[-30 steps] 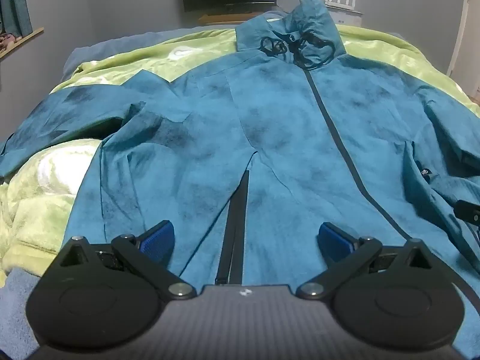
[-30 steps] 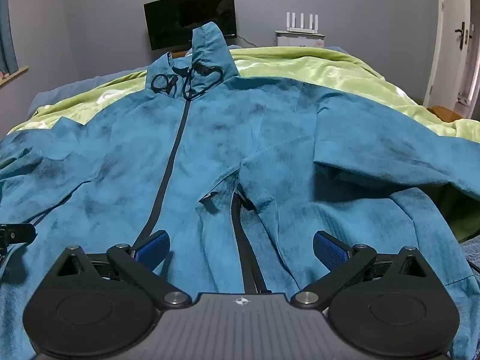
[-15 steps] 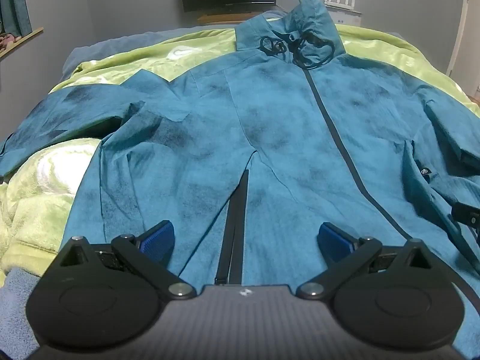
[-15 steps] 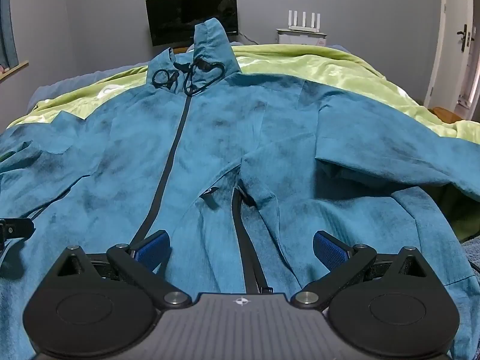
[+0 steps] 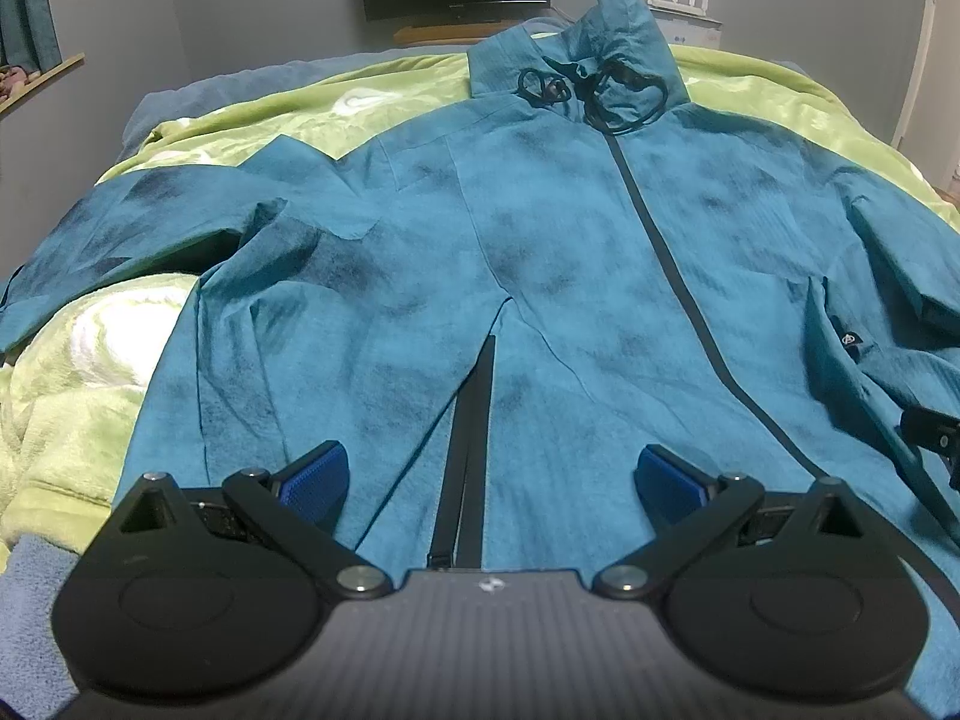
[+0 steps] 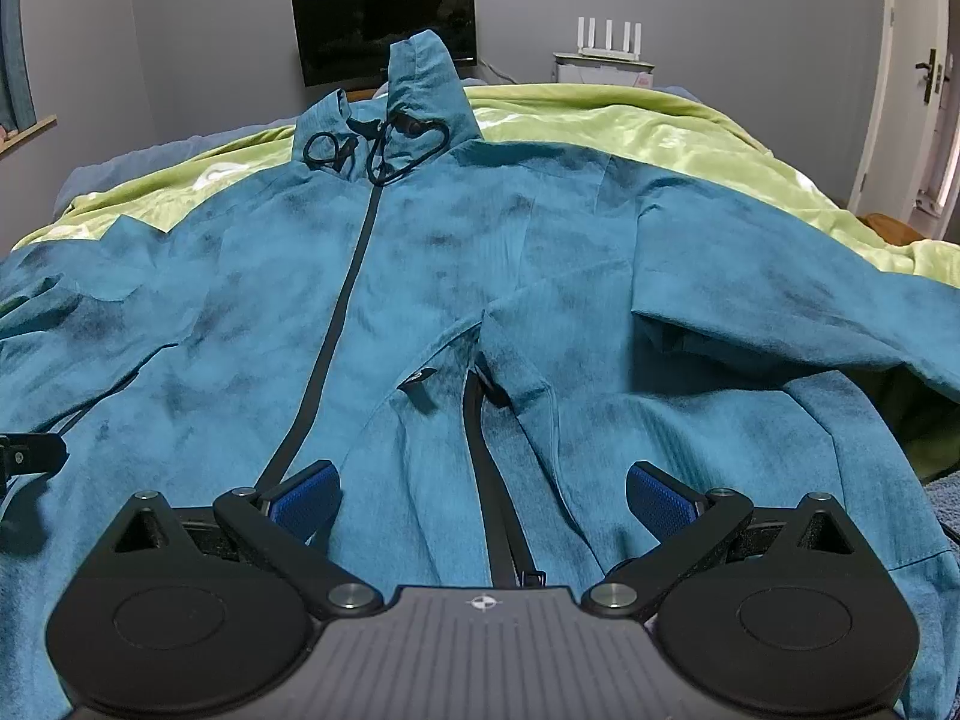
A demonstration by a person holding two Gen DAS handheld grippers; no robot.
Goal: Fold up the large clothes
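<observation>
A large teal zip-up jacket (image 5: 540, 252) lies face up on the bed, collar and black drawcords at the far end, both sleeves spread out. It also fills the right wrist view (image 6: 420, 300). My left gripper (image 5: 489, 480) is open and empty above the jacket's lower left hem, over a black pocket zipper (image 5: 468, 450). My right gripper (image 6: 480, 498) is open and empty above the lower right hem, over the other pocket zipper (image 6: 486, 480). Each gripper's tip shows at the edge of the other's view.
A lime green blanket (image 5: 78, 408) covers the bed under the jacket. A dark TV (image 6: 384, 24) and a white router (image 6: 606, 42) stand by the far wall. A door (image 6: 918, 90) is at the right.
Both grippers have barely moved; the view of the jacket has shifted only slightly. The jaws stay open.
</observation>
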